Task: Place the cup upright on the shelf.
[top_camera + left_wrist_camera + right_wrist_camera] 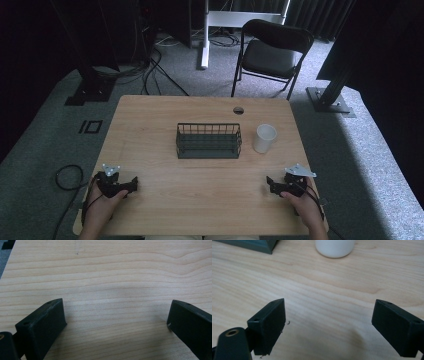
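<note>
Two hand-held grippers are rested low at the near edge of the wooden surface (165, 112).

The left hand-held gripper (131, 185) and right hand-held gripper (270, 184) are each gripped from behind by a hand, pointed inward, jaws spread wide with nothing between them. A wire basket (208, 141) is set mid-surface, a white cup (264, 138) just beside it.

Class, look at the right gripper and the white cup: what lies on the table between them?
Nothing: bare wood separates the right gripper from the white cup, as the right gripper view shows; the high view agrees.
</note>
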Motion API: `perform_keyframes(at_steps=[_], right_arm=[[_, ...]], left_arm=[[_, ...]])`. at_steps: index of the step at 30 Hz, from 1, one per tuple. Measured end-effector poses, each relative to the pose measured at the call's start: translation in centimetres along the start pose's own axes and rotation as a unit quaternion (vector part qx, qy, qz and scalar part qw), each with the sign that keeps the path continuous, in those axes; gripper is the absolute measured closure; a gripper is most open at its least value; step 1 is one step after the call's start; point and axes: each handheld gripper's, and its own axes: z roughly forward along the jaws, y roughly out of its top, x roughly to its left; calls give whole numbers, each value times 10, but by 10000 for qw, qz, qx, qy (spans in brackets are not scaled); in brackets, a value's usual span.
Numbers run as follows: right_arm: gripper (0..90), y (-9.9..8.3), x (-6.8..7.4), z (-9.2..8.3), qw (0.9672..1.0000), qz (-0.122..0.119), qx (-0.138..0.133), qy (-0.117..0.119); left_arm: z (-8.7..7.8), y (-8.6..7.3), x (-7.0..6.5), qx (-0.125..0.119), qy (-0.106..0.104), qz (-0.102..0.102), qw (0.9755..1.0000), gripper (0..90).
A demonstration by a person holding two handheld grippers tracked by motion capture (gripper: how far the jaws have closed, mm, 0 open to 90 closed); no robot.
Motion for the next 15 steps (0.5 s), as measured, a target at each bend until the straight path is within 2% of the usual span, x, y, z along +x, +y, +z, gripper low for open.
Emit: perform_keyframes(at_steps=[4, 15], right_arm=[[116, 5, -1, 6, 10000, 62, -65, -44], [116, 24, -1, 21, 9997, 29, -203, -112]], left_arm=[[0, 0, 0, 1, 0, 0, 10000, 20], [0, 0, 0, 1, 0, 0, 10000, 20]])
